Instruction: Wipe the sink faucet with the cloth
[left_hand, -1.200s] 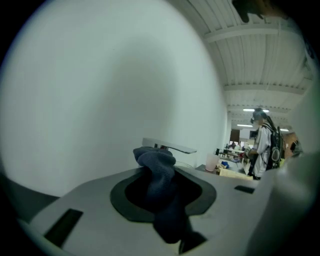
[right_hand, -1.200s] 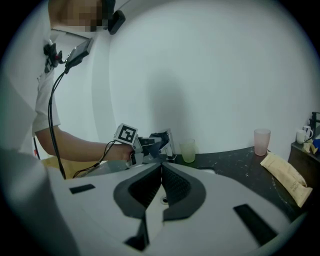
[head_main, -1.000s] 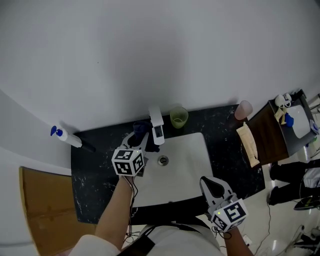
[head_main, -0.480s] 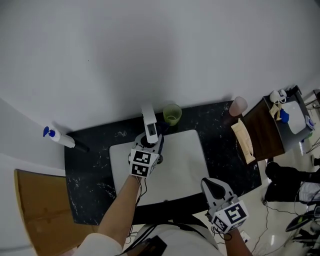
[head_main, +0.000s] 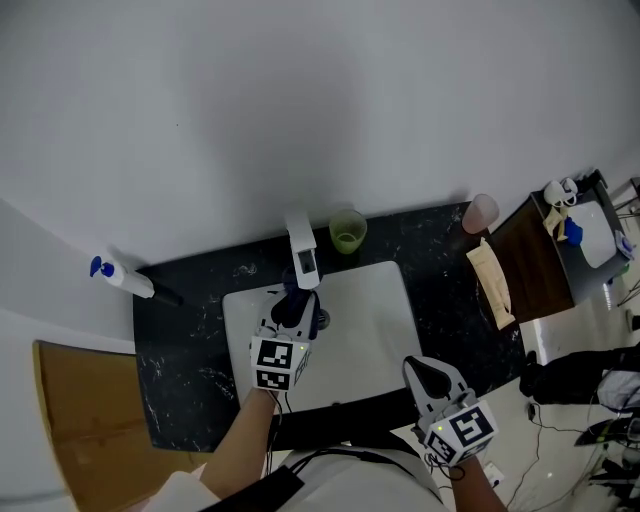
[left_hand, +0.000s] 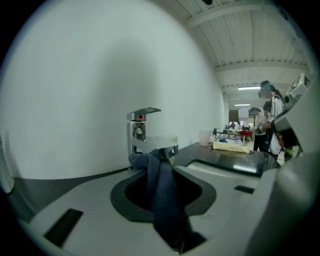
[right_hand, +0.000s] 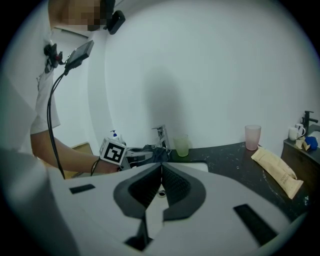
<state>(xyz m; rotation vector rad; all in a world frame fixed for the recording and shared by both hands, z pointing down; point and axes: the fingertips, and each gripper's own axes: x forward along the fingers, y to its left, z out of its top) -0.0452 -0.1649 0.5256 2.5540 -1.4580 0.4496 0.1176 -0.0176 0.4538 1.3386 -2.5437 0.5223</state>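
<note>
Left gripper view, centre: blue cloth (left_hand: 162, 200) is pinched by left gripper (left_hand: 163, 172) at the chrome faucet (left_hand: 142, 132) spout, right gripper (right_hand: 161, 167) pressed together empty; cloth could be snagged there and pulled free.

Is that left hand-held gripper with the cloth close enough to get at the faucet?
Probably yes. The left hand-held gripper, shut on the dark cloth, sits close in front of the faucet. The cloth's end seems to be already at the spout, with nothing between them.
</note>
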